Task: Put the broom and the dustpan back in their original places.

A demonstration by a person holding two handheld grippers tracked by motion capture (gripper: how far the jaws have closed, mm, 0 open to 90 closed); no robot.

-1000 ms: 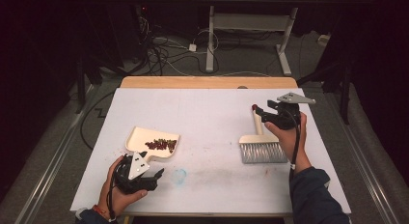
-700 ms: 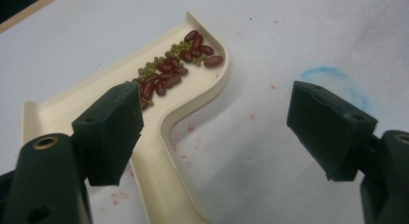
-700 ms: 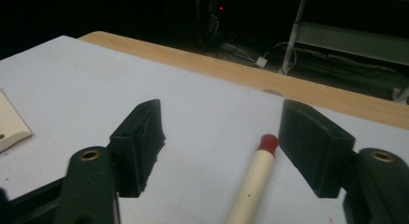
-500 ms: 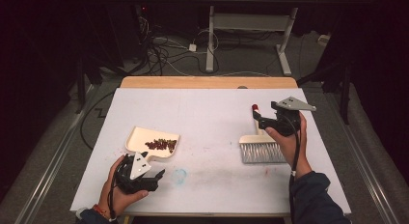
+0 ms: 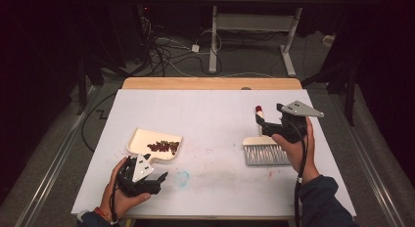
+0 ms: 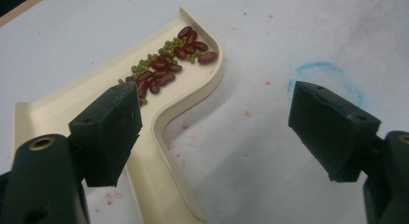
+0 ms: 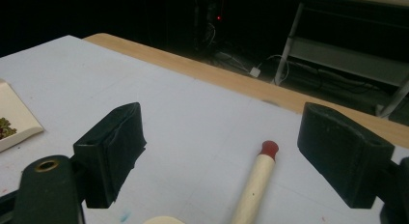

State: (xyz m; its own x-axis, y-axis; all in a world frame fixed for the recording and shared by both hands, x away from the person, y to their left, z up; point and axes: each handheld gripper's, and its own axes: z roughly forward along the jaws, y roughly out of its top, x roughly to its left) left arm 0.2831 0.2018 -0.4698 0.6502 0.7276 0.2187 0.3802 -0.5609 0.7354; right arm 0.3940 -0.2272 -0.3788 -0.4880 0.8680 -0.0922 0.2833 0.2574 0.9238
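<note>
— What have you got hold of right now?

— Nothing. My right gripper has just been opening; its jaws stand wide, and the brush lies flat on the table beneath them with its handle between the pads but touching neither. My left gripper is spread wide too, straddling the dustpan's stem without pressing on it.

— Where is the dustpan itself?

— The dustpan sits on the left half of the white sheet, just ahead of my left jaws, with the beans piled near its back wall: dark red kidney beans mixed with small green ones.

— How do you reckon it handles?

— Light, stiff plastic, I'd judge, and smooth enough to slide. The load is the touchy part: loose beans roll at the least tilt. I'd clamp the narrow stem near the pan's body and keep it level.

— And the brush?

— Also light; rigid handle with a red tip, soft grey bristles. Take it by the handle, mid-length, never the bristles.

— Anything in the way?

— Little. The two tools lie well apart. There's a blue smudge on the sheet beside my left jaws and faint red specks, only marks. Cables and a desk frame are on the floor beyond the far edge.
</note>
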